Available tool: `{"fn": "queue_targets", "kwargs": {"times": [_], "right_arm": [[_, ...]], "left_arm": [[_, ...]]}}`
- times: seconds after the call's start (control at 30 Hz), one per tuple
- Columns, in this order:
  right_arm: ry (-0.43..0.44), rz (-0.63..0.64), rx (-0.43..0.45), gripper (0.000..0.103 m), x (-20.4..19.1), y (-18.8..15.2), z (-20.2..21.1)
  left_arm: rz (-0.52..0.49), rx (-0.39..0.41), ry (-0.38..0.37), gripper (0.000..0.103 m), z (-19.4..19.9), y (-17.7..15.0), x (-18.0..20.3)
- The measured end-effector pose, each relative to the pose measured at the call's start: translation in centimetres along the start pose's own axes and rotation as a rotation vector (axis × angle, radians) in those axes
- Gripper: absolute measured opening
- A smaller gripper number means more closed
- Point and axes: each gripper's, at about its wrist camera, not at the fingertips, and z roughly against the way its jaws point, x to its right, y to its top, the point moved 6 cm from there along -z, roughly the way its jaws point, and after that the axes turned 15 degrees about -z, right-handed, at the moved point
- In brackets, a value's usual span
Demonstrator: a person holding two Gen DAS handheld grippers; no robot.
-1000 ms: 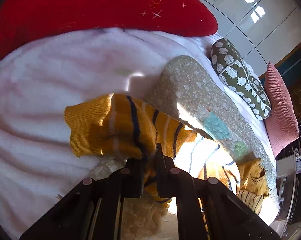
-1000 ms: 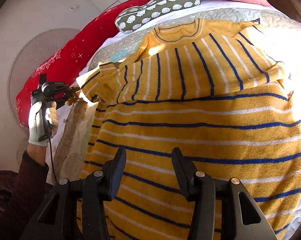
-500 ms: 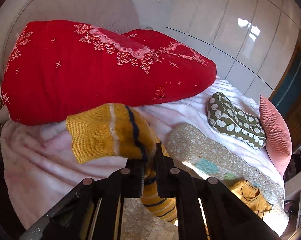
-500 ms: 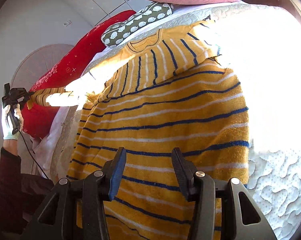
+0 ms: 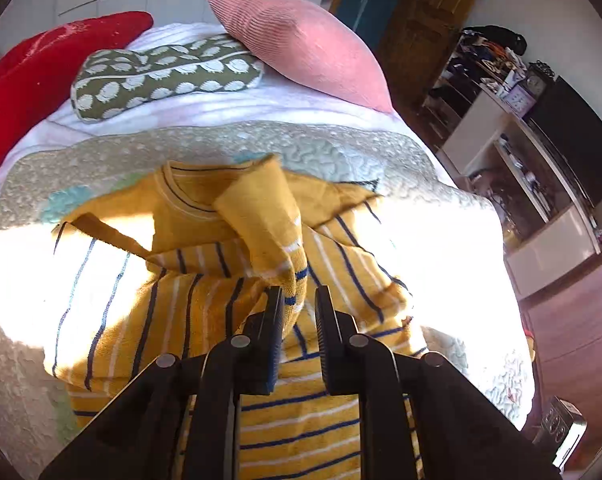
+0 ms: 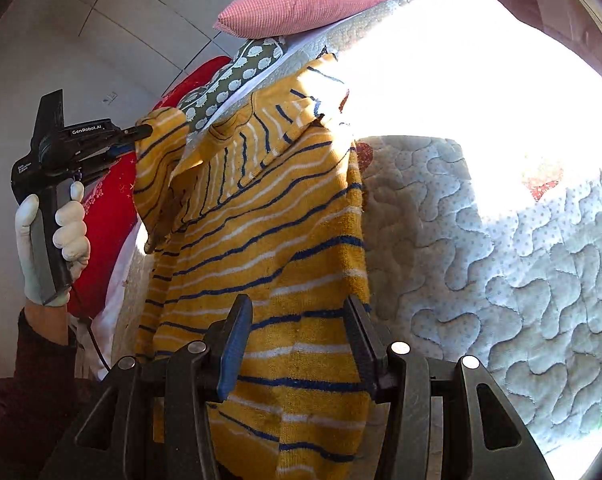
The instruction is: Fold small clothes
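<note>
Sweater [image 5: 301, 412] lies flat on the quilt [image 5: 341, 144] on the bed, neck toward the pillows, hem toward the tools. Yellow knit, blue and white stripes.

Left tool [image 5: 297, 312]: jaws narrow, clamped on the sleeve [image 5: 269, 220]. In the right wrist view the same tool [image 6: 139, 140] pinches the cuff at the sweater's left edge, gloved hand [image 6: 53, 240] on the grip. The sleeve is lifted and carried over the sweater's chest, cuff end draped just below the collar [image 5: 189, 196]. It's clear of the body where the tool holds it; further along I can't tell if it touches.

Right tool [image 6: 297, 336]: jaws wide, holding nothing. It hangs over the sweater's lower body near the hem; contact with the fabric can't be judged.

The other shoulder of the sweater sits in hard sun glare, detail washed out there.

Beyond the sweater's collar: green pillow [image 5: 165, 76] with white print, pink pillow [image 5: 301, 44] touching its right end, red pillow [image 5: 49, 76] to its left. Shelves [image 5: 521, 168] stand well apart from the sweater, off the bed's right side.
</note>
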Motion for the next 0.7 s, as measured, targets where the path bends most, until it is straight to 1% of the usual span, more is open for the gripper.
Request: {"fn": "queue_targets", "kwargs": {"times": [0.03, 0.07, 0.1, 0.17, 0.2, 0.3, 0.4, 0.43, 0.47, 0.57, 0.6, 0.67, 0.7], "right_arm": [[-0.001, 0.0, 0.013, 0.051, 0.1, 0.3, 0.4], [-0.003, 0.004, 0.023, 0.051, 0.0, 0.6, 0.7], [-0.003, 0.011, 0.028, 0.052, -0.2, 1.1, 0.8], [0.002, 0.036, 0.03, 0.056, -1.1, 1.9, 0.4], [0.004, 0.049, 0.023, 0.059, -1.7, 2.3, -0.1], [0.015, 0.073, 0.015, 0.059, -4.0, 4.1, -2.3], [0.026, 0.059, 0.01, 0.059, -6.1, 6.8, -5.4], [0.022, 0.042, 0.007, 0.059, -6.5, 7.7, -6.5], [-0.002, 0.03, 0.017, 0.059, -6.8, 8.8, -7.5], [-0.106, 0.018, 0.071, 0.059, -6.5, 12.0, -9.9], [-0.125, 0.012, 0.068, 0.059, -6.4, 12.8, -10.8], [-0.166, -0.002, 0.02, 0.059, -5.8, 13.7, -13.1], [-0.166, -0.005, -0.002, 0.059, -5.7, 14.0, -13.9]], "left_arm": [[-0.012, 0.006, -0.022, 0.018, 0.0, -0.4, 0.8], [-0.019, 0.014, -0.033, 0.026, 0.4, -0.9, 1.1], [-0.017, 0.026, -0.04, 0.038, 1.1, -1.4, 1.1], [0.012, 0.06, -0.029, 0.049, 3.0, -2.6, -0.1], [0.028, 0.073, -0.004, 0.052, 3.9, -3.3, -1.2], [0.096, 0.077, 0.133, 0.052, 5.7, -5.4, -6.3], [0.216, 0.04, 0.203, 0.052, 5.5, -8.0, -11.8], [0.257, 0.028, 0.212, 0.052, 5.3, -9.0, -13.3], [0.292, 0.019, 0.21, 0.052, 5.2, -10.0, -14.6], [0.364, 0.011, 0.194, 0.052, 4.7, -12.0, -17.2], [0.378, 0.014, 0.189, 0.052, 4.7, -12.5, -17.8], [0.398, 0.018, 0.179, 0.052, 4.4, -12.9, -18.7], [0.406, 0.021, 0.173, 0.052, 4.3, -12.9, -19.0]]}}
